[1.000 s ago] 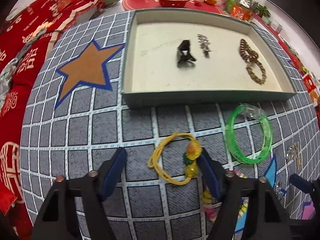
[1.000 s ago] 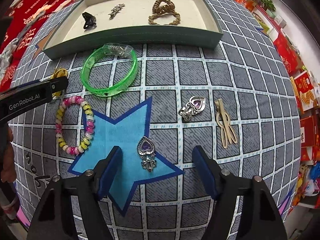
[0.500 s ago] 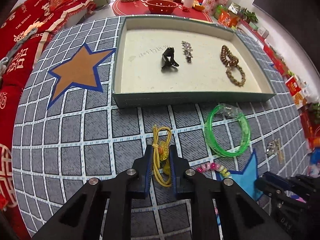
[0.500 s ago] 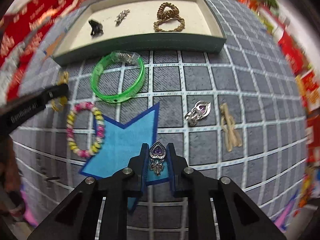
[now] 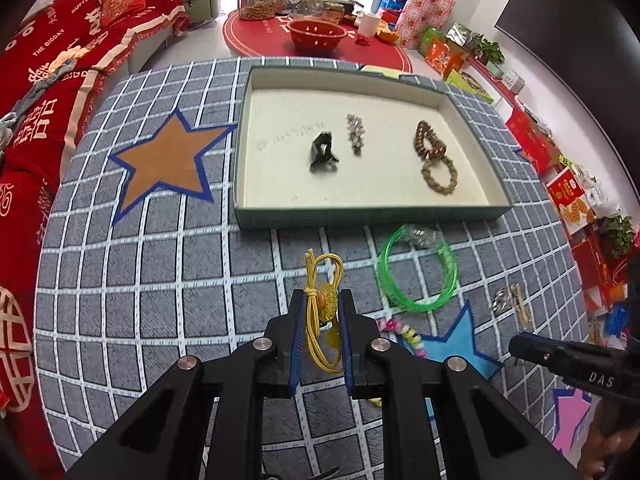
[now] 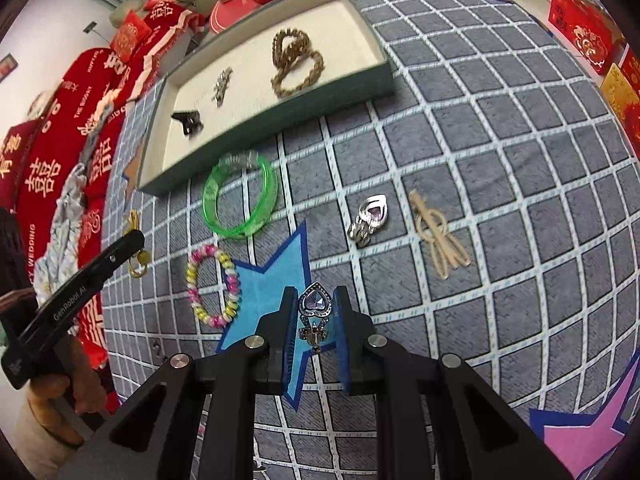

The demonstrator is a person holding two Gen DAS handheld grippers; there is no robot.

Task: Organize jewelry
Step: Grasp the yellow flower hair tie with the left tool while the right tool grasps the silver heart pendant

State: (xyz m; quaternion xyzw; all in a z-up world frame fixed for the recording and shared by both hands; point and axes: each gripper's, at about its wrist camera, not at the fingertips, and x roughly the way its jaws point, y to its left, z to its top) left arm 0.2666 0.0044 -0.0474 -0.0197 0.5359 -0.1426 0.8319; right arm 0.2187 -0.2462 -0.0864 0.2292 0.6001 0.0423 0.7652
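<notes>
My left gripper [image 5: 320, 304] is shut on a yellow cord hair tie with a sunflower [image 5: 325, 304], lifted above the grey checked cloth. My right gripper [image 6: 314, 300] is shut on a silver heart pendant with a purple stone [image 6: 315, 304], also lifted. The green-walled tray [image 5: 360, 216] lies ahead; it holds a black clip [image 5: 322, 152], a silver piece [image 5: 355, 134] and a brown bracelet [image 5: 434, 160]. The tray also shows in the right wrist view [image 6: 280, 120].
On the cloth lie a green bangle [image 6: 240, 204], a pastel bead bracelet [image 6: 212, 286], a second silver heart pendant [image 6: 370, 218] and a beige hair clip [image 6: 438, 236]. Red sofa covers lie to the left, boxes to the right.
Both grippers, open around their items a second ago, closed on them and have since risen. The right gripper has tilted so the tray sits further left in its view.
</notes>
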